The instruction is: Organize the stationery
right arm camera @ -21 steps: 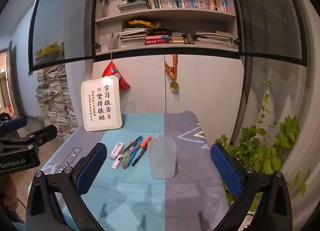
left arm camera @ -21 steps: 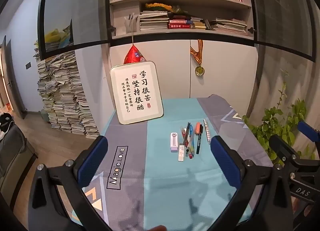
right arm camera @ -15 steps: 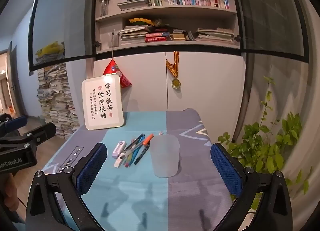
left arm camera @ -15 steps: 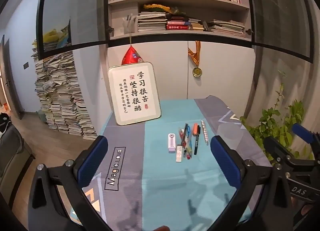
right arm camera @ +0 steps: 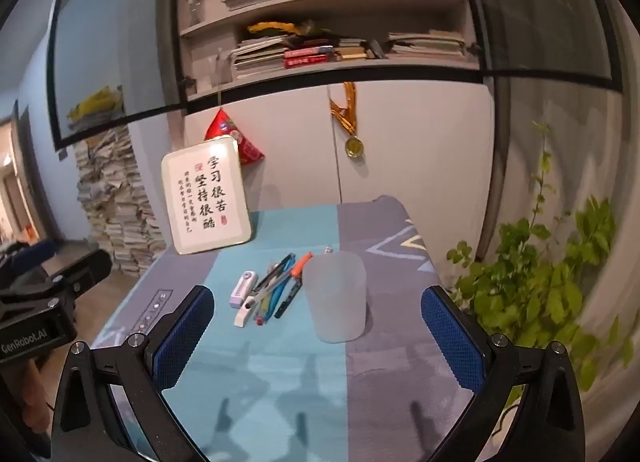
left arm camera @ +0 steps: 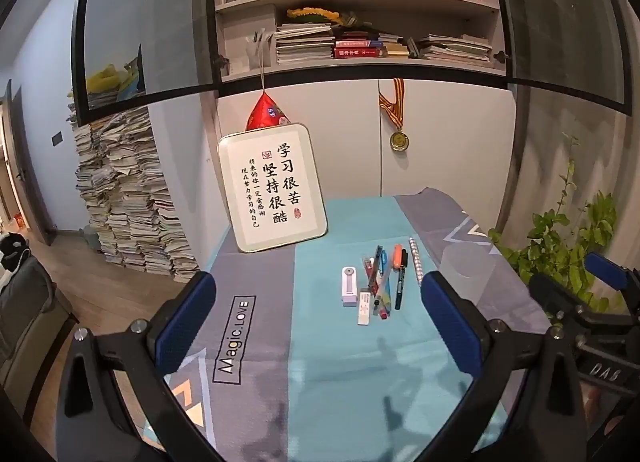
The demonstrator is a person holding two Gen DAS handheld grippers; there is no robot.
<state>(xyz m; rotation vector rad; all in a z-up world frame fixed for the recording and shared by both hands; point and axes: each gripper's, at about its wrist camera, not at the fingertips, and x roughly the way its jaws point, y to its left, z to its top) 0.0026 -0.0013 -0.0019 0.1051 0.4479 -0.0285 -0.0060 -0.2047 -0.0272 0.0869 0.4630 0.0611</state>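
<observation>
A heap of pens (left arm camera: 383,282) (right arm camera: 276,286) lies in the middle of the cloth-covered table, with a white-and-lilac eraser case (left arm camera: 349,286) (right arm camera: 241,288) and a small white eraser (left arm camera: 364,308) (right arm camera: 243,316) to its left. A frosted plastic pen cup (right arm camera: 337,298) stands upright just right of the pens. My left gripper (left arm camera: 318,318) hovers open over the near table, short of the pens, nothing between its blue pads. My right gripper (right arm camera: 316,332) is open too, nearer to the cup, empty.
A framed calligraphy board (left arm camera: 274,192) (right arm camera: 206,196) leans on the cabinet at the table's far edge. A leafy plant (right arm camera: 552,294) stands off the right side. Paper stacks (left arm camera: 128,198) rise on the floor at left. The cloth (left arm camera: 320,374) is teal and grey.
The left view has shifted slightly, so the pens sit a little farther left in it. The right gripper has turned rightward and moved a bit closer to the cup. Both stay open.
</observation>
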